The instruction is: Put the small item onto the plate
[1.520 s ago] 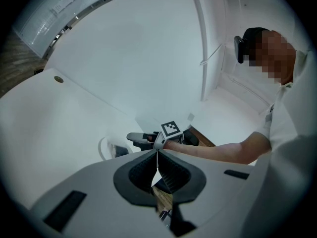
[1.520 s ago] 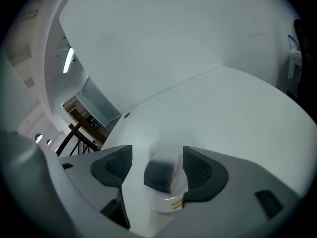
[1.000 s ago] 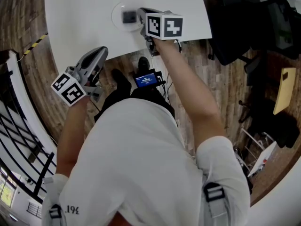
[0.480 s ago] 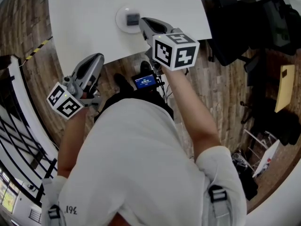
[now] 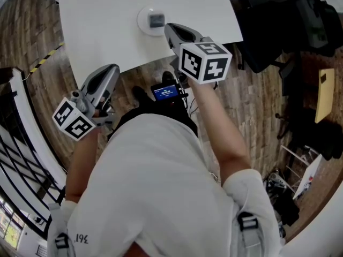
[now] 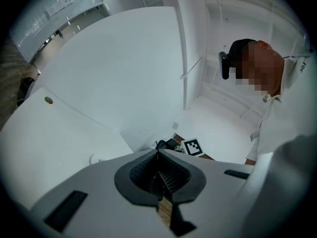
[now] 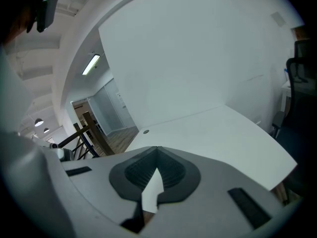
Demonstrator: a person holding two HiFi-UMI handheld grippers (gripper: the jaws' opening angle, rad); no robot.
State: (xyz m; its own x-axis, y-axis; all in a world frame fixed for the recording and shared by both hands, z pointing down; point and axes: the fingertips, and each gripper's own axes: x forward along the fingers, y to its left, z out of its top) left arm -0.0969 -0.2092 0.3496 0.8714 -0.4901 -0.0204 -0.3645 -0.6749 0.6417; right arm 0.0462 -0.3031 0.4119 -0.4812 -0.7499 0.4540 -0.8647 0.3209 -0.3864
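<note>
Head view: the small item point(image 5: 156, 20) (grey, blocky) lay on the plate point(image 5: 142, 25), which sat on the white desk point(image 5: 102, 31). The right hand-held gripper point(image 5: 169, 28) had its tips just beside the plate's rim, clear of the item. Its jaws were pressed together with nothing between them, as the right gripper view confirmed. The left hand-held gripper point(image 5: 113, 68) was well apart from the plate, on the person's side of it near the desk's edge. Its jaws were likewise closed and empty.
</note>
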